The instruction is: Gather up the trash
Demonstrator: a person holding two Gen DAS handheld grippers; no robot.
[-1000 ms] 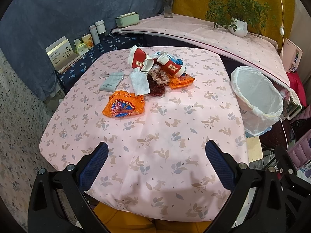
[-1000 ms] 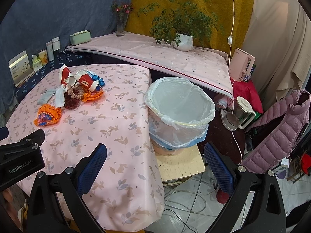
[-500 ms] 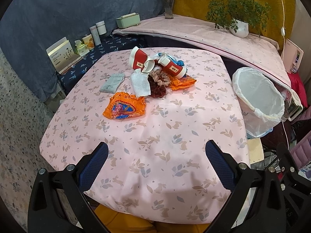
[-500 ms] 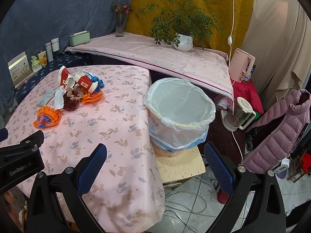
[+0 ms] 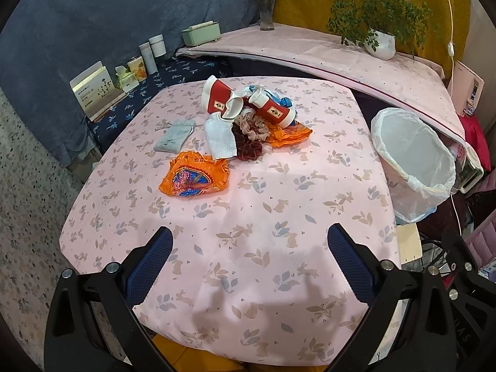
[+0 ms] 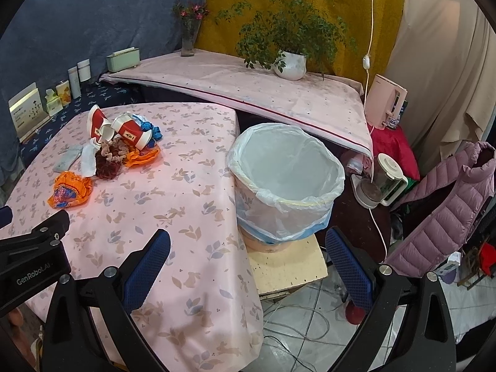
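L gripper [image 5: 249, 259] wide open, nothing held; R gripper [image 6: 248, 255] same, hovering over counter [image 6: 186, 192] edge w/ bin [image 6: 286, 186] just ahead of its fingers, empty liner. Trash pile sits far side of counter: orange wrapper [image 5: 195, 178] nearest, straight ahead and slightly left of L fingers, long axis roughly crosswise to them; behind it paper towel [image 5: 220, 136], scrunchies [image 5: 251, 136], two red cups [image 5: 245, 104]. L clearly nearer to wrapper; R nearer to bin. Est. nothing collected yet; L reach fwd looks like the opener.
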